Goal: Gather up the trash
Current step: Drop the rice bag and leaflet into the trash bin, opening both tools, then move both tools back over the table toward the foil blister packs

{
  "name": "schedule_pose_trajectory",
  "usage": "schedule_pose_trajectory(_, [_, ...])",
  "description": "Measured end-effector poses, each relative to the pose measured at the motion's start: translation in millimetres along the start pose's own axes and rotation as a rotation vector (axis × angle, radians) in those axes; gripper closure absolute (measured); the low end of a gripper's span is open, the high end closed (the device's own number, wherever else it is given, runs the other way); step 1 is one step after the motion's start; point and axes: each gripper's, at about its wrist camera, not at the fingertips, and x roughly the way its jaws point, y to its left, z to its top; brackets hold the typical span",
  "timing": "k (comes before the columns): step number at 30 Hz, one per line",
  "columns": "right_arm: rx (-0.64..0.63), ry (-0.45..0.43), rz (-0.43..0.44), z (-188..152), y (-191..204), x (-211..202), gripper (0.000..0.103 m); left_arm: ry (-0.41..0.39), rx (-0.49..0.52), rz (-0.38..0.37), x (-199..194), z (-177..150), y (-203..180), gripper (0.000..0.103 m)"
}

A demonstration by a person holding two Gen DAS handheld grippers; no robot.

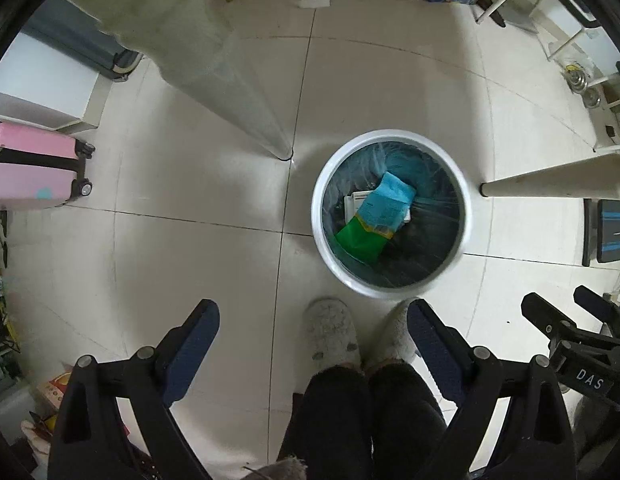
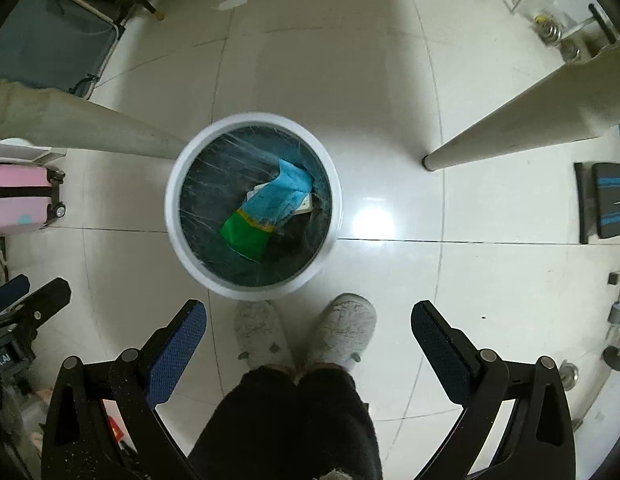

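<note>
A round white trash bin point(image 1: 324, 184) point(image 2: 173, 184) with a dark liner stands on the tiled floor. Inside it lie a blue-and-green wrapper point(image 1: 380, 212) point(image 2: 269, 208) and a white card beneath. Both grippers point straight down from high above the floor. My left gripper point(image 1: 314, 322) is open, nothing between its blue-padded fingers; the bin is ahead and to the right of it. My right gripper point(image 2: 310, 320) is also open and empty, with the bin ahead to its left. The right gripper shows at the left wrist view's right edge point(image 1: 570, 312).
A person's grey slippers point(image 2: 301, 332) and dark trouser legs stand just before the bin. White table legs point(image 1: 245, 96) point(image 2: 510, 136) flank it. A pink suitcase point(image 1: 33, 164) is at left, a crumpled white tissue point(image 1: 316, 0) lies on the far floor, and boxes and shelving line the back.
</note>
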Motion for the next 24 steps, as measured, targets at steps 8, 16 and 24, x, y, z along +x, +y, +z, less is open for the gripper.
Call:
schedule_pose_trajectory(8, [0.001,-0.052,-0.003,-26,11,-107,0.0,-0.034,0.02,-0.012,-77,-19,-12,0.007])
schedule_pose_trajectory(16, [0.032,-0.114,0.043,-50,25,-240,0.0,-0.103,0.033,-0.038,-189,-29,-8,0.007])
schedule_pose_trajectory(24, [0.171,-0.182,0.101,-30,6,-360,0.0,-0.27,0.05,-0.05,-286,15,-19,0.0])
